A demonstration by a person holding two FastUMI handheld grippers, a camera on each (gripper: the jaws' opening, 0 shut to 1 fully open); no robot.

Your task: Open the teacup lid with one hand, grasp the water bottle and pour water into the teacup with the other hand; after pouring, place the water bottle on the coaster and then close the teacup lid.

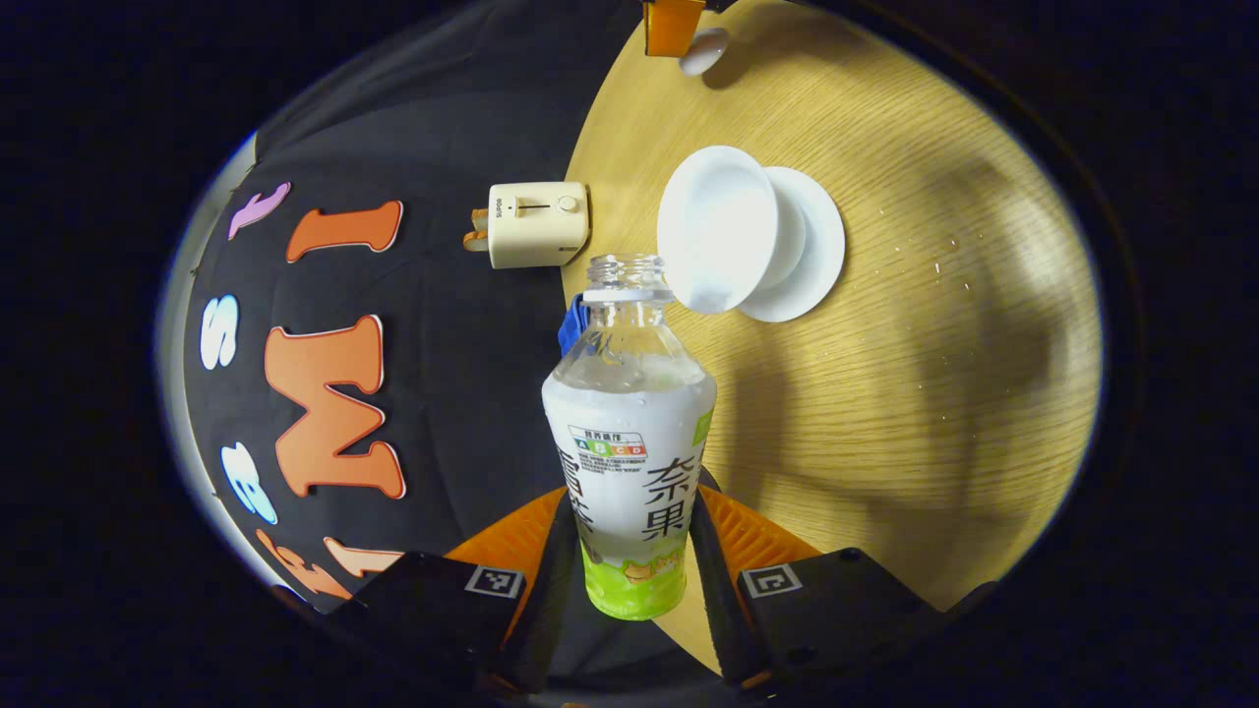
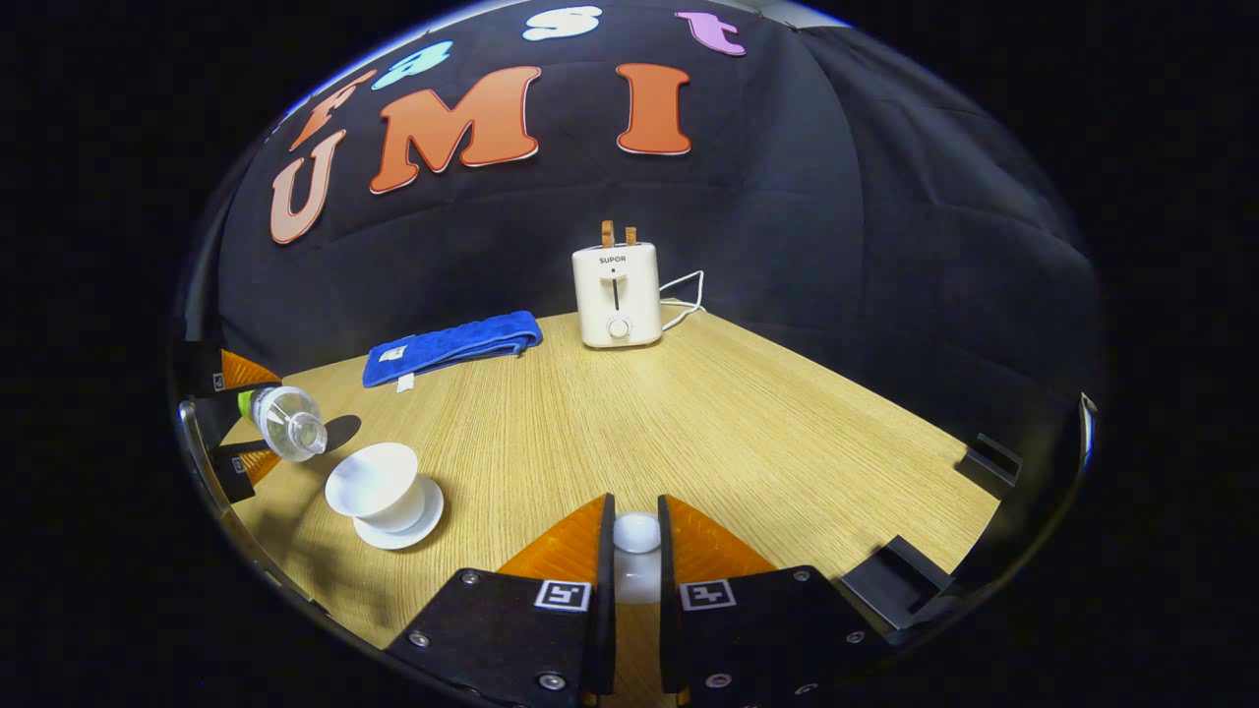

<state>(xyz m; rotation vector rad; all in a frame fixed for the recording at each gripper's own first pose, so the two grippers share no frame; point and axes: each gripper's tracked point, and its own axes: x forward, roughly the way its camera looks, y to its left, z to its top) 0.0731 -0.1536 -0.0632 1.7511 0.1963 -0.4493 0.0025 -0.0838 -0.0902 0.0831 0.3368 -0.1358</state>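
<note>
Left gripper (image 1: 629, 551) clamps one bottle (image 1: 629, 462), both fingers pressed to its lower sides. Bottle uncapped, tipped over, its open mouth close to the rim of the cup (image 1: 718, 228). Water sits in the lower half of the bottle. No stream visible between mouth and cup.

One cup, white, lidless, sitting on one white saucer (image 1: 816, 246). In the right gripper view the cup (image 2: 379, 484) and saucer (image 2: 423, 526) stand on the table (image 2: 689, 423), with the bottle (image 2: 285, 421) just beside and above the cup on the far side from the right gripper.

Right gripper (image 2: 635, 556) pinches one white lid (image 2: 636, 534) between its two fingers, held above the table well apart from the cup. In the left gripper view the lid (image 1: 704, 49) shows beyond the cup, under an orange finger (image 1: 671, 25).

One dark round coaster (image 2: 339, 429), partly hidden behind the bottle's mouth, near the cup.

One toaster (image 2: 617, 293), cream, at the table's back edge, far from the cup; two brown slices stick up from it, and a white cord trails off beside it. One blue towel (image 2: 452, 346), folded long, lies between cup and toaster, toward the back edge.
</note>
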